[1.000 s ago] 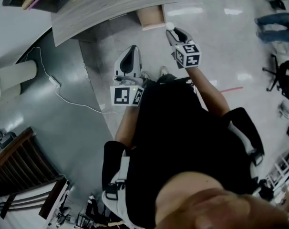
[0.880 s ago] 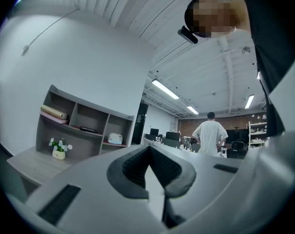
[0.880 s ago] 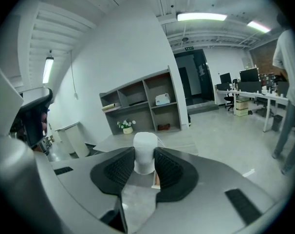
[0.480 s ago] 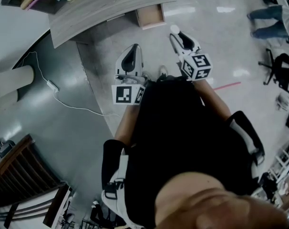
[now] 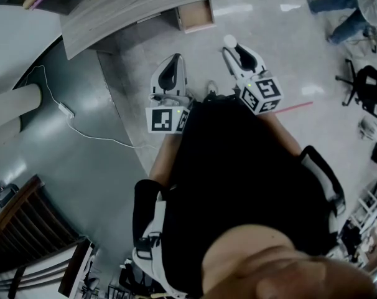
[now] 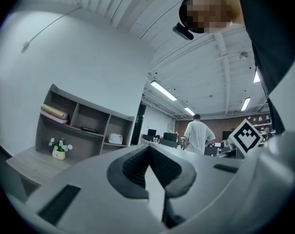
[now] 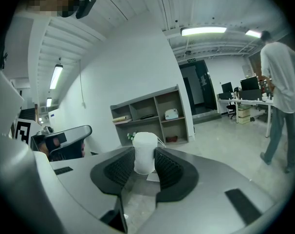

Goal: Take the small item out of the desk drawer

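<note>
1. Right gripper (image 7: 143,175) clamps the small white item (image 7: 144,155), long axis upright between the jaws;
2. open drawer (image 5: 195,14) juts from the desk (image 5: 139,5), ahead and left of that gripper, apart from it;
3. left gripper (image 6: 150,172) hangs alongside, jaws together, empty.

This is an office. It has a wooden desk (image 5: 139,8), tables (image 7: 245,100) with computer screens (image 7: 248,84), a rolling chair (image 7: 231,109), open shelves (image 7: 150,112) and long ceiling lights (image 7: 210,31).

The left tool (image 6: 148,154), jaws closed on nothing, faces a shelf unit (image 6: 79,130) and a distant person (image 6: 198,135).
</note>
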The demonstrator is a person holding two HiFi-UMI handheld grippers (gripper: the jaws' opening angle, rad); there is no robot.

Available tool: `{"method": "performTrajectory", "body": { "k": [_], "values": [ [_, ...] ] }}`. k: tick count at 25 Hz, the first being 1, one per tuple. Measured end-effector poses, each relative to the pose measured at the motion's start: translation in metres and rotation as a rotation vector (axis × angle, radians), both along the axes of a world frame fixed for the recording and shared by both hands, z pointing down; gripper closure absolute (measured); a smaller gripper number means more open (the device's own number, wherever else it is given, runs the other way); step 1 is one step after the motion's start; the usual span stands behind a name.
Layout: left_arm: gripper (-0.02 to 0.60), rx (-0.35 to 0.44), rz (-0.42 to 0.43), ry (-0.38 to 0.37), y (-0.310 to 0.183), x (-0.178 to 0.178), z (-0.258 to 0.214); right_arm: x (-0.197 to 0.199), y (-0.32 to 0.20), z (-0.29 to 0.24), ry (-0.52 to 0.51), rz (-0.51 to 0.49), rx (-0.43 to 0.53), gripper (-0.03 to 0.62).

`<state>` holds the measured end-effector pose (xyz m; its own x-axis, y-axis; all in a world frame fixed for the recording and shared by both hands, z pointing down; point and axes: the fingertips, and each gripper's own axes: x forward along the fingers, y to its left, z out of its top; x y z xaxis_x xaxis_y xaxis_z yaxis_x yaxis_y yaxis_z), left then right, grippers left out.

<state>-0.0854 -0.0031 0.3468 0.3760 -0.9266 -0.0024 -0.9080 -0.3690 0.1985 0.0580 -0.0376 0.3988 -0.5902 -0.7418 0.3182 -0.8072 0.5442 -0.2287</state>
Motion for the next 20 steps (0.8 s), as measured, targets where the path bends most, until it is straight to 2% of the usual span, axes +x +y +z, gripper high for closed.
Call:
{"method": "performTrajectory", "body": {
  "k": [20],
  "values": [
    [0.583,0.008,0.016,0.002,0.0023,0.0078,-0.0003,0.0021,0.0064,-0.0012,0.011,-0.012,0.014,0.467]
  ]
}}
